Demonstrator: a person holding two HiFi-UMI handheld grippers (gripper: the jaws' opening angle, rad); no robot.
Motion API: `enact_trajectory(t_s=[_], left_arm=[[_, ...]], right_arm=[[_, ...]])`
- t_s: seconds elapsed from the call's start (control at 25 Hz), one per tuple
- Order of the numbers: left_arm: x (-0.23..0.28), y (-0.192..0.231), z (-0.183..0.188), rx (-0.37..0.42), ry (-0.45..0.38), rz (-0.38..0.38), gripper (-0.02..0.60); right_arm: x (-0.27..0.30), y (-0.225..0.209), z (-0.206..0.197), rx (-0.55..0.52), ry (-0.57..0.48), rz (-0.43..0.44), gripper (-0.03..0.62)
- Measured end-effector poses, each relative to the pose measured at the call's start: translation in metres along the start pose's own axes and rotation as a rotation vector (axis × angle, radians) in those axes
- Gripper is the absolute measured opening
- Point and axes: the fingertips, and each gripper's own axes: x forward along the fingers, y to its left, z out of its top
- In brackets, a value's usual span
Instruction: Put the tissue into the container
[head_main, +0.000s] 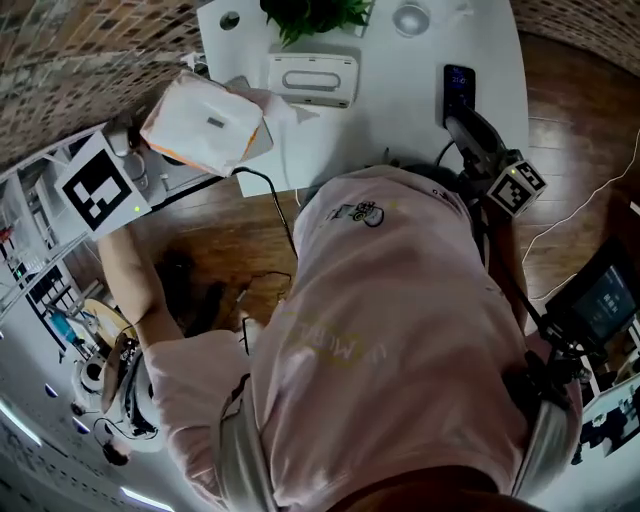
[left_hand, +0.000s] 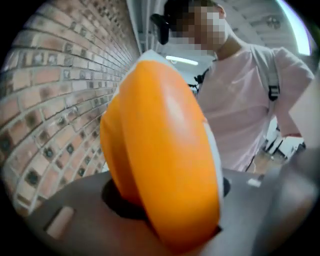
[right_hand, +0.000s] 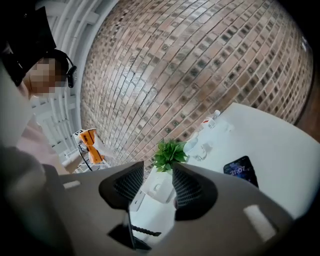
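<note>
At the left edge of the white tabletop (head_main: 400, 120), the left tongs (head_main: 160, 148) are clenched on the orange-and-white tissue pack (left_hand: 160, 150). The pack fills the space between their jaws and is held up off the surface. It sits near the white container (head_main: 312, 78), to its left and outside it. The right tongs (right_hand: 157, 168) are released, with a clear gap between their ribbed pads and nothing in it. Beyond them lie the container, a green plant (right_hand: 169, 154) and a phone (right_hand: 241, 169), with a brick wall (right_hand: 200, 65) behind.
</note>
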Motion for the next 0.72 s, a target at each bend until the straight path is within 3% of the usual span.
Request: enact_trajectory(t_s=[0.04,0.12,0.2,0.32,0.48,0.52,0.56,0.64,0.72], left_arm=[[-0.006,0.002,-0.007,0.008,0.086,0.032,0.264],[-0.001,0.013,-0.035,-0.052,0.225,0.099,0.265],[0.029,0.028,-0.079,-0.008,0.361,0.117,0.267],[0.103,0.045,-0.152,0.138,0.547,0.045,0.267],[0.199,0.071,-0.233,0.129,0.646,-0.026,0.287],[0.213,0.075,-0.25,0.114,0.68,-0.051,0.339],[0.221,0.075,-0.264,0.107,0.712,-0.081,0.45],[0.221,0.071,-0.273,0.101,0.71,-0.099,0.591],[0.203,0.069,-0.259,0.086,0.669,-0.057,0.591]], right_arm=[[-0.003,-0.003,-0.002,0.005,0.0,-0.012,0.181],[-0.005,-0.005,-0.004,0.01,0.0,-0.024,0.181],[-0.003,-0.006,-0.004,0.007,-0.001,-0.025,0.181],[0.001,-0.006,-0.004,-0.016,-0.007,-0.015,0.181],[0.005,-0.006,-0.003,-0.018,-0.01,-0.024,0.181],[0.005,-0.006,-0.003,-0.011,-0.012,-0.025,0.181],[0.003,-0.006,-0.003,-0.005,-0.014,-0.023,0.187],[0.0,-0.007,-0.006,0.009,-0.012,-0.021,0.244],[-0.006,-0.011,-0.01,0.032,-0.01,-0.027,0.264]])
